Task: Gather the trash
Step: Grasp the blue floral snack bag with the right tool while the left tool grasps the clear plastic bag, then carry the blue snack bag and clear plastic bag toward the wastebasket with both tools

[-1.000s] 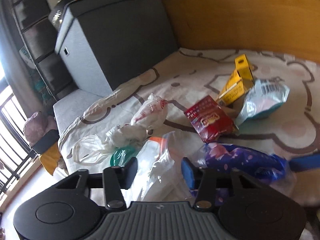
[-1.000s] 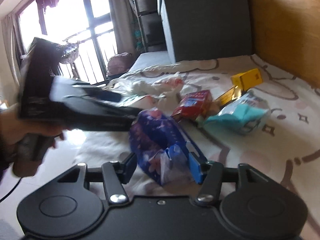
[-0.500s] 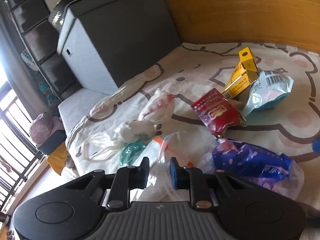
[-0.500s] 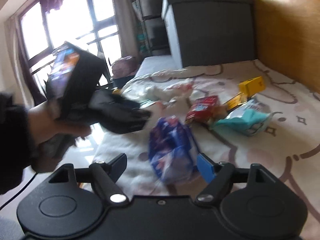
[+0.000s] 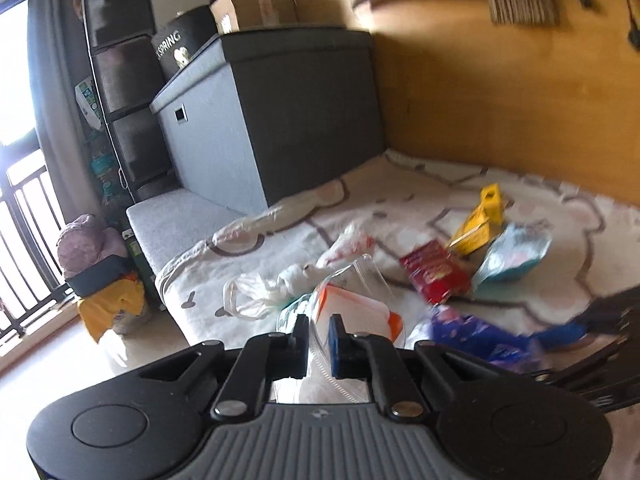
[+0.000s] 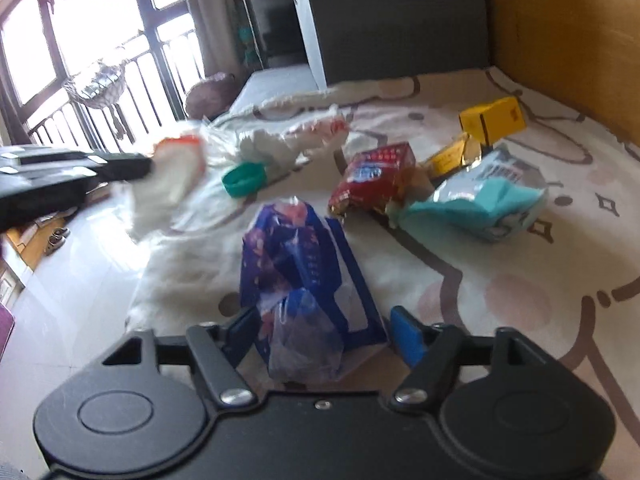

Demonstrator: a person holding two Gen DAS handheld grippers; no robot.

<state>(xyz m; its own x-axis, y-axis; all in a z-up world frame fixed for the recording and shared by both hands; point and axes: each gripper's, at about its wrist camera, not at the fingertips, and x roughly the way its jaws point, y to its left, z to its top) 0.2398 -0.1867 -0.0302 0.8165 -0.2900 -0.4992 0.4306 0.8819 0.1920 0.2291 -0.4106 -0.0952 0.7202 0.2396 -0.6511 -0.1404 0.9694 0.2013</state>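
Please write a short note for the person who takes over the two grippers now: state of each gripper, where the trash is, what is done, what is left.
Left gripper: shut on the clear zip bag, lifted off the blanket.
Right gripper: jaws just closing around the blue wrapper, which lies on the blanket; a firm grip is not clear.
On the blanket: red packet, teal pouch, yellow boxes, green lid, white plastic bags.
Done: bag picked up. Left: all trash, wrapper first.
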